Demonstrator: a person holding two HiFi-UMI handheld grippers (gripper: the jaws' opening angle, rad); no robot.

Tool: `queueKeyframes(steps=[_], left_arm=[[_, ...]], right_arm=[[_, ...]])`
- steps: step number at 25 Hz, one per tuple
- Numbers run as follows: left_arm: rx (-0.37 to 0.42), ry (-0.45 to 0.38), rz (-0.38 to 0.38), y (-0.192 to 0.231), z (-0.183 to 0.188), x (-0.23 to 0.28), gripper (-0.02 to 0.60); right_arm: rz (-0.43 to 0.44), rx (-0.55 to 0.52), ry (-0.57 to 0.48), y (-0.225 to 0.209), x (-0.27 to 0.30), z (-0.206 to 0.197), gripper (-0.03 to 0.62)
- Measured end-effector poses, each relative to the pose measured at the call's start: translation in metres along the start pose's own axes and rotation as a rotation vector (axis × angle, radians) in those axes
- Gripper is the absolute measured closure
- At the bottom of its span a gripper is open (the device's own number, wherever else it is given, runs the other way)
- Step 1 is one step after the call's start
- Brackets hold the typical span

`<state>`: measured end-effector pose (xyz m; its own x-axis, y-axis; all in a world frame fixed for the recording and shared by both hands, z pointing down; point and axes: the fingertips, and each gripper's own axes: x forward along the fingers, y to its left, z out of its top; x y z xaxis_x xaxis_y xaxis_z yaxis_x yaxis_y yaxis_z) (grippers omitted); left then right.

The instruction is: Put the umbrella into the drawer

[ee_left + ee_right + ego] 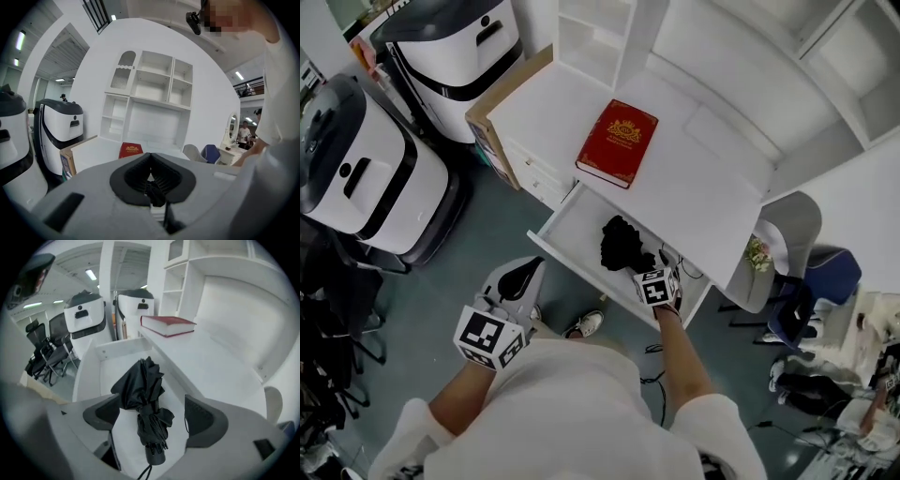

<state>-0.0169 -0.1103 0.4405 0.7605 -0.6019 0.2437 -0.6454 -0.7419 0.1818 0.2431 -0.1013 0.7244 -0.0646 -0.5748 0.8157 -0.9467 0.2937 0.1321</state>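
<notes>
A folded black umbrella lies in the open white drawer under the desk top. In the right gripper view the umbrella rests on the drawer floor, handle end nearest me. My right gripper hovers just above it, open, with both pads clear of the fabric. The head view shows that gripper at the drawer's front right corner. My left gripper hangs in front of the drawer, off to its left. Its jaws are shut with nothing between them.
A red book lies on the desk top above the drawer. A cardboard box stands at the desk's left end, with two white machines beyond it. A grey chair and a blue chair stand at the right.
</notes>
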Motion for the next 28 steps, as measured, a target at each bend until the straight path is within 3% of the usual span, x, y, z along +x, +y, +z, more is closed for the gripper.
queueKeyframes(steps=[7,15,23,28], left_arm=[[0.012,-0.022,-0.122,0.008,0.012,0.005,0.566],[0.033,-0.007,-0.212,0.029,0.010,-0.003,0.568],[0.053,-0.011,-0.235,0.056,0.006,-0.015,0.568],[0.071,-0.036,-0.224,0.073,0.017,-0.016,0.568]], right_arm=[[-0.115,0.235,-0.188,-0.005,-0.071,0.033,0.353],[-0.209,0.388,-0.213,0.015,-0.113,0.032,0.575],[-0.205,0.534,-0.281,0.049,-0.140,0.032,0.592],[-0.214,0.631,-0.415,0.053,-0.175,0.056,0.593]])
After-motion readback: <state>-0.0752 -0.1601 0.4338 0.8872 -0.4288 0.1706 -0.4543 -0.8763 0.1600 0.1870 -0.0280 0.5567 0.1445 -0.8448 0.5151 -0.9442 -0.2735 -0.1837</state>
